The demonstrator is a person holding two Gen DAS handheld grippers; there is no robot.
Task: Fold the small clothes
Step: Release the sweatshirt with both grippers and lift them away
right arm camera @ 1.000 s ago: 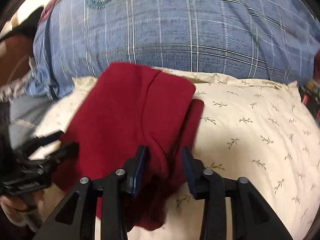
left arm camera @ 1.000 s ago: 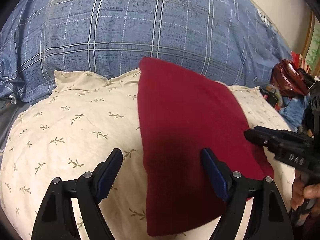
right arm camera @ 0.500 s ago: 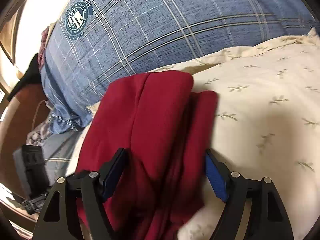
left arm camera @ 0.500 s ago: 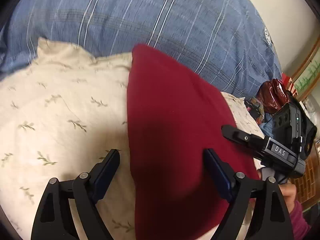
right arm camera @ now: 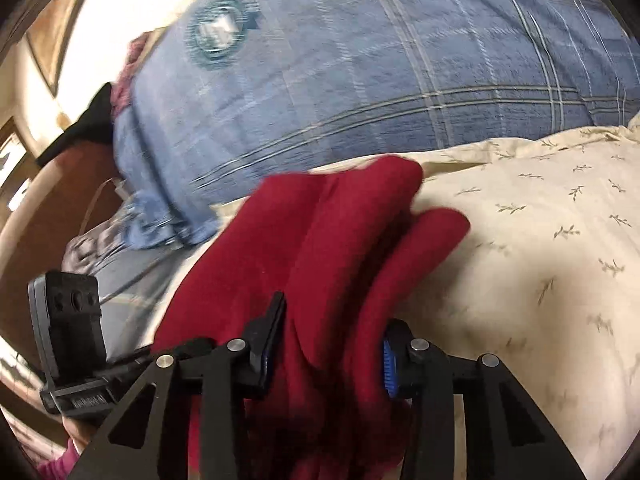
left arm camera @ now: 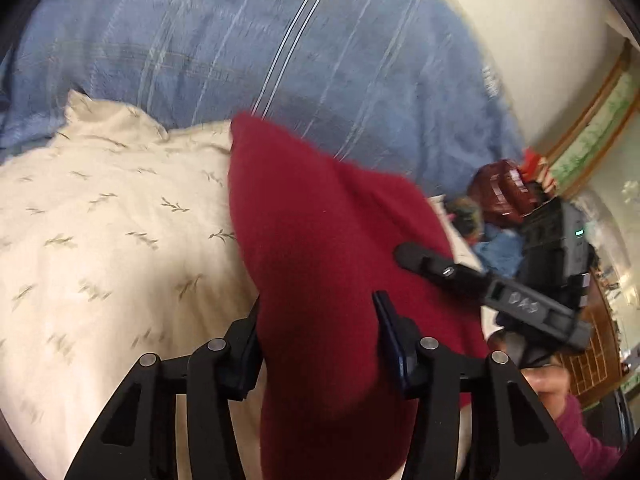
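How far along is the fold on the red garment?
Partly done: the red garment already lies doubled in layers on the cream leaf-print pillow. In hand: both near ends sit bunched between closing jaws, the left hand-held gripper on one end and the right hand-held gripper on the other. Left: probably carry that near edge over, release and smooth it flat.

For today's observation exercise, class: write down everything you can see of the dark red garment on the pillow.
The dark red garment is plain, soft and fleecy-looking, with no print. It is folded into thick, rounded layers and lies on the cream leaf-print pillow, its far end near the blue plaid bedding. The left gripper and the right gripper each have a bunch of it between their fingers, and both are closing on it. Its near end drops out of view.
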